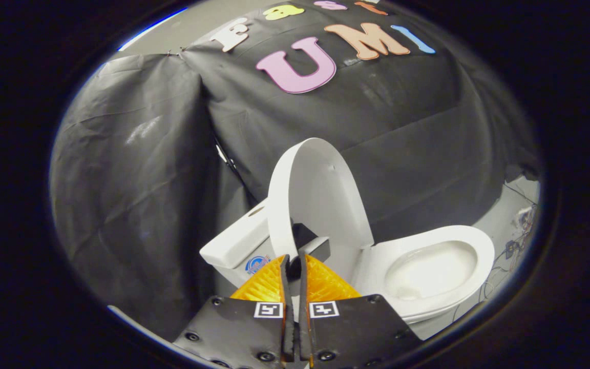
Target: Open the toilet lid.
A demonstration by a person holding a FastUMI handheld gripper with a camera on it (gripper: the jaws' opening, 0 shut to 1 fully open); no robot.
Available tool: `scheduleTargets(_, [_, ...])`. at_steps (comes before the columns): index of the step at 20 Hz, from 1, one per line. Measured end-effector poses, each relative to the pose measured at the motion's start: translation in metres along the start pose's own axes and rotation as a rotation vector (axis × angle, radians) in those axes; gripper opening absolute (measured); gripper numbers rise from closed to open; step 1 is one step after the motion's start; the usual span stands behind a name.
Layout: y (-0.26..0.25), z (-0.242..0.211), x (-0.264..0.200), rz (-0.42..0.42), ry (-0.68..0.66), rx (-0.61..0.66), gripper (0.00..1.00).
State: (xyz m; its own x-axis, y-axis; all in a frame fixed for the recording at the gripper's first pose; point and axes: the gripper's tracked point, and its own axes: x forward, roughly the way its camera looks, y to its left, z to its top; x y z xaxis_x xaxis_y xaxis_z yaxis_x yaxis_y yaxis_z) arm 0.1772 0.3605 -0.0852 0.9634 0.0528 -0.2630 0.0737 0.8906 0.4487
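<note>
Looking at it from the tank (233, 243) side across to the bowl (430, 269), the toilet lid (320, 195) is already standing up near vertical at the back of the seat, so my worry is it flopping back down if the pinch slips or lets go before it leans on the tank. The gripper (295, 261) has its fingers nearly together on the lid's lower edge, apparently clamped on it. It's pointing forward at the hinge end and rolled sideways, judging by how the whole toilet looks tilted.

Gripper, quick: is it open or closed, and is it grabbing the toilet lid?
Gripper: fingers closed on the rim of the raised toilet lid, which stands upright.
</note>
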Motion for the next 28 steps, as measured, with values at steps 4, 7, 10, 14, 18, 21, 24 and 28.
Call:
scheduleTargets(4, [0.016, -0.006, 0.010, 0.054, 0.005, 0.005, 0.05])
scheduleTargets(7, [0.026, -0.011, 0.017, 0.082, 0.017, -0.007, 0.05])
scheduleTargets(10, [0.035, -0.016, 0.024, 0.105, 0.033, -0.018, 0.05])
scheduleTargets(14, [0.046, -0.022, 0.032, 0.128, 0.044, -0.019, 0.05])
scheduleTargets(18, [0.049, -0.024, 0.035, 0.139, 0.044, -0.015, 0.05])
scheduleTargets(21, [0.055, -0.028, 0.039, 0.151, 0.055, -0.025, 0.05])
scheduleTargets(24, [0.058, -0.030, 0.042, 0.155, 0.064, -0.034, 0.05])
scheduleTargets(28, [0.058, -0.027, 0.041, 0.147, 0.064, -0.053, 0.05])
